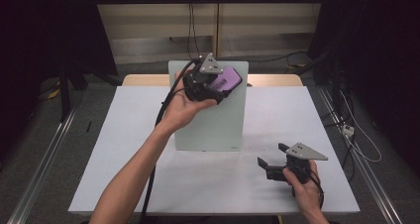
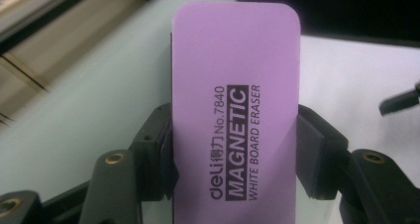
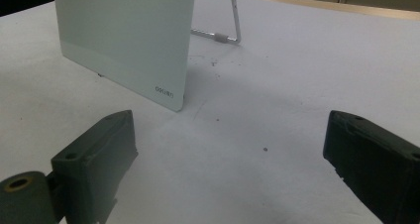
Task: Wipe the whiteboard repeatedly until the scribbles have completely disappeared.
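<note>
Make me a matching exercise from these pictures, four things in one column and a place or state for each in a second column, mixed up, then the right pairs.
Things
1. purple rectangular foam whiteboard eraser
2. pale glass standing whiteboard
3. left gripper
4. right gripper

States
A. jaws wide apart over the table
B. propped up on a thin metal stand
C. clamped between two black jaws
D. raised in front of the board's top edge, shut on something

Pairs: 1-C, 2-B, 3-D, 4-A
</note>
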The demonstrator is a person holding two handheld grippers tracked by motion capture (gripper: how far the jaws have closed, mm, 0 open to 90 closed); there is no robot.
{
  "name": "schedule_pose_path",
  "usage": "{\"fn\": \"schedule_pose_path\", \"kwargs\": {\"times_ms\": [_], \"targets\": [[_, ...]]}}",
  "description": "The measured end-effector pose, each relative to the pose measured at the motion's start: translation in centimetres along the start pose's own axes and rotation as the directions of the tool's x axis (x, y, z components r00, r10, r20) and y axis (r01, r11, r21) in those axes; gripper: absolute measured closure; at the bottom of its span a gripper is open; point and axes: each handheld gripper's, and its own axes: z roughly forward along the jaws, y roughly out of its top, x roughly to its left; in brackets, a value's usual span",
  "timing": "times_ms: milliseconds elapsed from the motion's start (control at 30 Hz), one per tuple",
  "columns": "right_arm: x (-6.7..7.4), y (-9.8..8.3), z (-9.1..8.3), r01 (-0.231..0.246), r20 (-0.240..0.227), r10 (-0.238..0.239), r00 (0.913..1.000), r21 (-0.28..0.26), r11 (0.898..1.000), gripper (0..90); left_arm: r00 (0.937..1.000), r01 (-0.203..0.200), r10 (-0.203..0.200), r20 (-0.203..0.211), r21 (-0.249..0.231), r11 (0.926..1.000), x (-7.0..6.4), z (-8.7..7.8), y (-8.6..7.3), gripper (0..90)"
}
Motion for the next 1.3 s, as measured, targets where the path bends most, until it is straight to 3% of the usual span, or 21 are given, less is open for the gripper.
{"fn": "schedule_pose_path", "kwargs": {"times_ms": [267,467,633,767,867,933,1300], "targets": [[-0.1,-0.1,-0.1,-0.002,0.004,0.002,1.0,-0.003,1.0,6.2,0.9974,-0.051,0.047,0.055,0.066,0.9965,-2.1,2.2,-0.8,41.2],[-0.2,-0.1,-0.2,0.004,0.004,-0.004,1.0,-0.003,1.0,6.2,0.9939,-0.066,0.058,0.093,0.089,0.9939,-3.4,3.3,-2.8,41.3],[-0.2,-0.1,-0.2,0.003,0.006,-0.003,1.0,-0.002,1.0,6.2,0.9938,-0.061,0.052,0.098,0.086,0.9944,-3.2,3.0,-3.4,41.2],[-0.1,-0.1,-0.1,0.004,0.006,-0.004,1.0,-0.002,1.0,6.2,0.9958,-0.05,0.044,0.08,0.078,0.9957,-3.0,2.5,-3.7,41.2],[-0.1,-0.1,-0.2,0.0,0.005,0.0,1.0,0.0,1.0,6.2,0.9985,-0.011,0.008,0.054,0.046,0.9989,-2.7,2.0,-4.0,41.2],[-0.2,-0.1,-0.1,0.001,0.005,-0.001,1.0,-0.001,1.0,6.2,0.9993,-0.009,0.007,0.037,0.039,0.9992,-2.7,1.6,-3.9,41.2],[-0.1,0.0,0.2,0.01,-0.005,-0.01,0.9999,0.002,1.0,6.2,0.9973,-0.009,0.007,0.074,0.027,0.9996,-2.9,0.6,-4.8,41.2]]}}
